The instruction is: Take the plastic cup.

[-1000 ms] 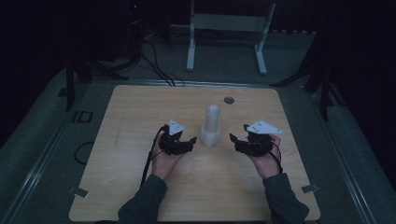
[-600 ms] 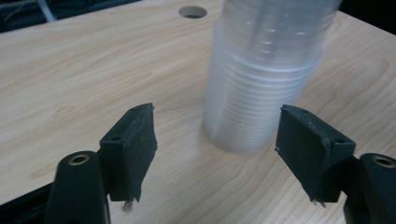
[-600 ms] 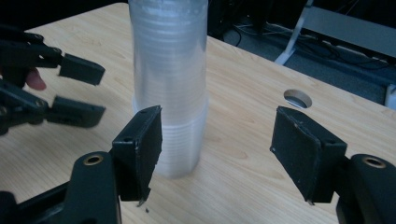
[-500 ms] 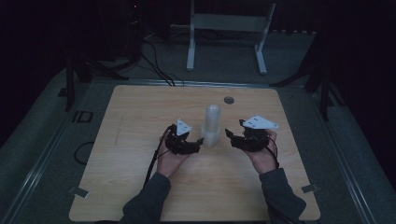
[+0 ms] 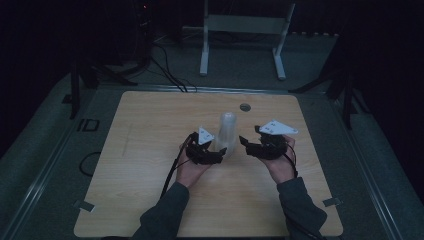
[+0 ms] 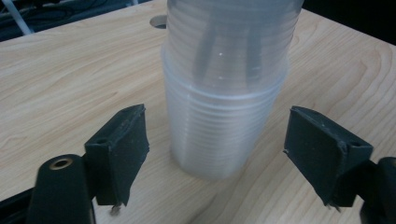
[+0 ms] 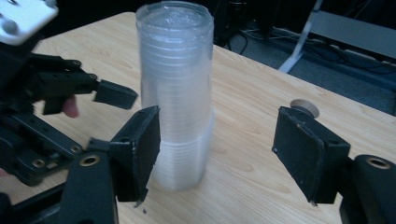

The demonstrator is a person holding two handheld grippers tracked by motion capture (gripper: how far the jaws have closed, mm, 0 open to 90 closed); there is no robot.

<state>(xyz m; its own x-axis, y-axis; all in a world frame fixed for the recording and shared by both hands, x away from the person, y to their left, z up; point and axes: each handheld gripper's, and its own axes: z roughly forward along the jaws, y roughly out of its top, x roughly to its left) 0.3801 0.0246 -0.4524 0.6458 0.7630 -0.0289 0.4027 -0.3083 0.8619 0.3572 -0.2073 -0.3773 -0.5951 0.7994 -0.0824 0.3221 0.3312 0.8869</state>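
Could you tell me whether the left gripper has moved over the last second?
Yes. In the high view the left gripper has closed in rightward on the stack of clear cups, which stays put on the table.

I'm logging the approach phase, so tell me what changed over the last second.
Both hands closed in on the stack of clear cups: the left gripper moved right until its open jaws flank the stack's base, and the right gripper moved left, nearer the stack, jaws open. Nothing is gripped yet. The stack stayed upright in place on the table.
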